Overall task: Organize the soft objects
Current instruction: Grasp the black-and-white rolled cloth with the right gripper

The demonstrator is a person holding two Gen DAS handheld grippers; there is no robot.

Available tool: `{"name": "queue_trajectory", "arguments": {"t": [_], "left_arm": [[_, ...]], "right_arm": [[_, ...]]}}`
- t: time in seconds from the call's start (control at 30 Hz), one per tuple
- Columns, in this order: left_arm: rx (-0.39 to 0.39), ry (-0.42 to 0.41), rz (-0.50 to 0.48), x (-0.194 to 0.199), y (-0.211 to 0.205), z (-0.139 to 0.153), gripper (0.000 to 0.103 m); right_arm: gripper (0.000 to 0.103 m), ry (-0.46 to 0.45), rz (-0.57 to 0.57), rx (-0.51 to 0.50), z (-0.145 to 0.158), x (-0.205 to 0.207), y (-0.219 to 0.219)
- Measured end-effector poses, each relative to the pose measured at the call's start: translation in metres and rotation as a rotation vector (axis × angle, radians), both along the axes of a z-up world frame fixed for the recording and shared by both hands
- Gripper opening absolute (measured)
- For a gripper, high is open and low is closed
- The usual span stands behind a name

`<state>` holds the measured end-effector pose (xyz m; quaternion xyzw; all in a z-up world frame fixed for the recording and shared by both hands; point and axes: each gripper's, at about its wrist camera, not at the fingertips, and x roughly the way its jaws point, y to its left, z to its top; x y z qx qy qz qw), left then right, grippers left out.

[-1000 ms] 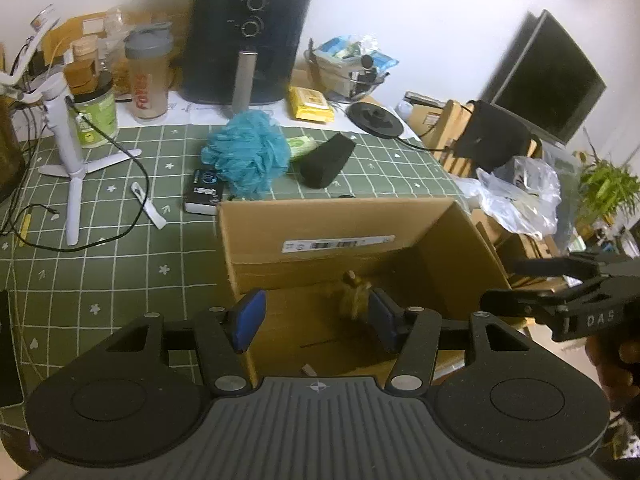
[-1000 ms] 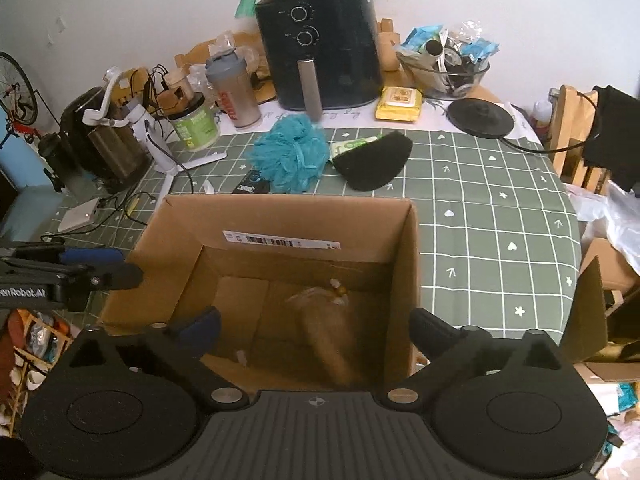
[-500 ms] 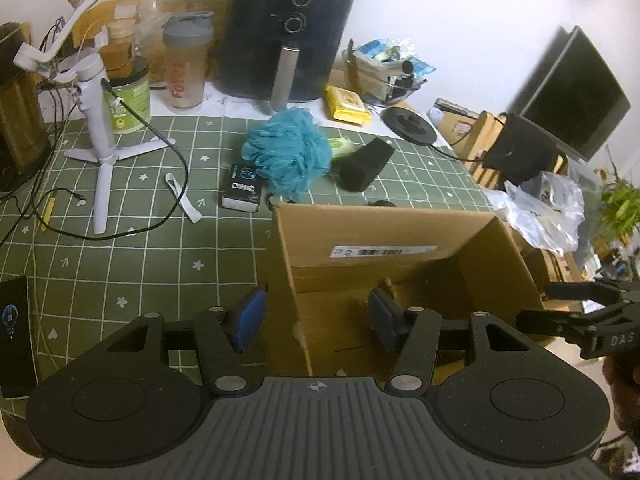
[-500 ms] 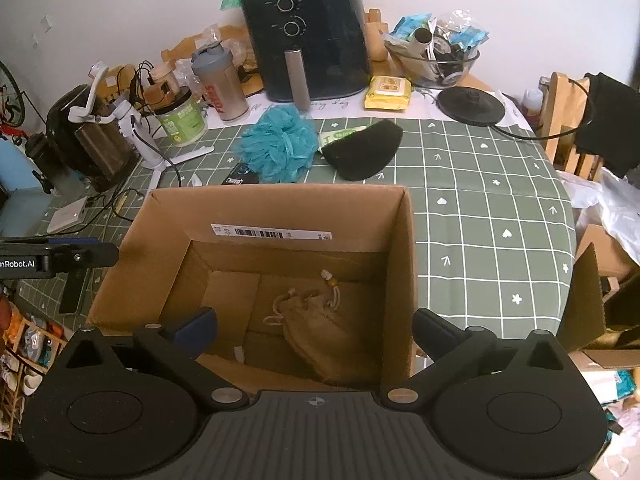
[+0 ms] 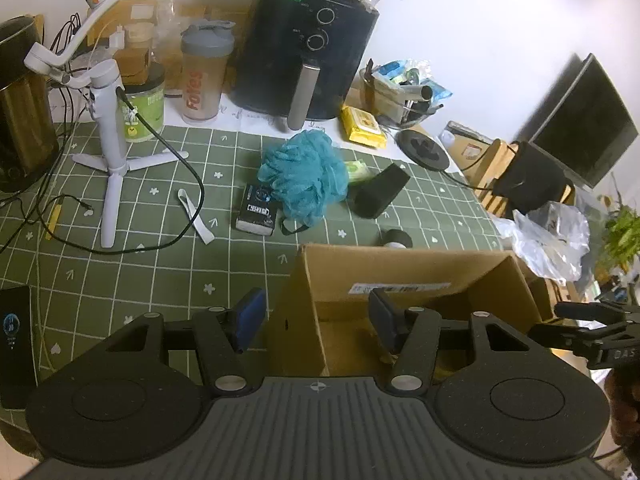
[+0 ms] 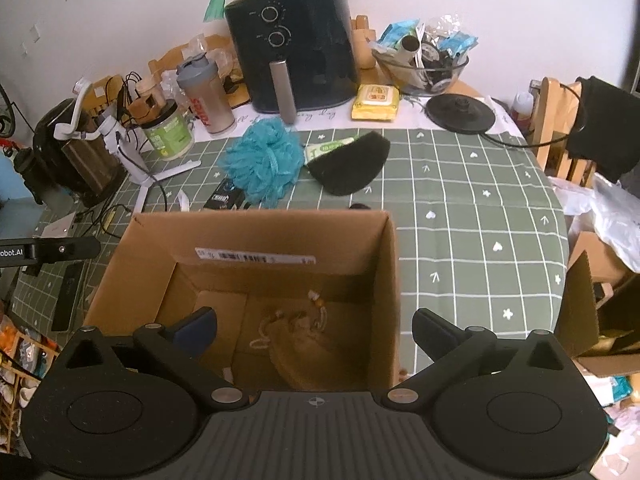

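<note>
An open cardboard box [image 6: 256,236] [image 5: 404,268] stands at the table's near edge. A tan drawstring pouch [image 6: 308,348] lies on its floor. A teal bath pouf [image 5: 304,178] [image 6: 264,162] and a black sponge [image 5: 380,196] [image 6: 352,164] lie on the green checked cloth beyond the box. My left gripper [image 5: 316,320] is open and empty, straddling the box's left corner. My right gripper [image 6: 314,330] is open and empty above the box's near side.
A black air fryer [image 5: 304,64], shaker bottle [image 5: 202,76], green jar [image 5: 144,108] and white tripod [image 5: 110,148] stand behind. A small black box [image 5: 258,210], a tape roll [image 5: 396,238], a phone [image 5: 14,336] and cables lie on the cloth. A chair [image 6: 560,128] stands right.
The pouch dropped from the right gripper onto the box floor and settled. The left gripper drew left and back, from over the box interior to its left corner. The right gripper backed off slightly.
</note>
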<state>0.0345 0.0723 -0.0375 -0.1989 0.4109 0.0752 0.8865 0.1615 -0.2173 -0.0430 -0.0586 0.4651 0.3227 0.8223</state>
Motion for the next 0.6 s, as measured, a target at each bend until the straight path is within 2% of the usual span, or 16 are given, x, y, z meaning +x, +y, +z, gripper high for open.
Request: {"name": "queue_trajectory", "arguments": {"t": [0.3, 0.6], "left_arm": [[0.001, 0.007, 0.003, 0.010, 0.006, -0.001, 0.056], [-0.008, 0.011, 0.045, 0.021, 0.009, -0.001, 0.056]], "right_arm": [[0.103, -0.018, -0.021, 0.002, 0.000, 0.024, -0.002], [0.103, -0.034, 0.011, -0.015, -0.002, 0.058, 0.002]]}}
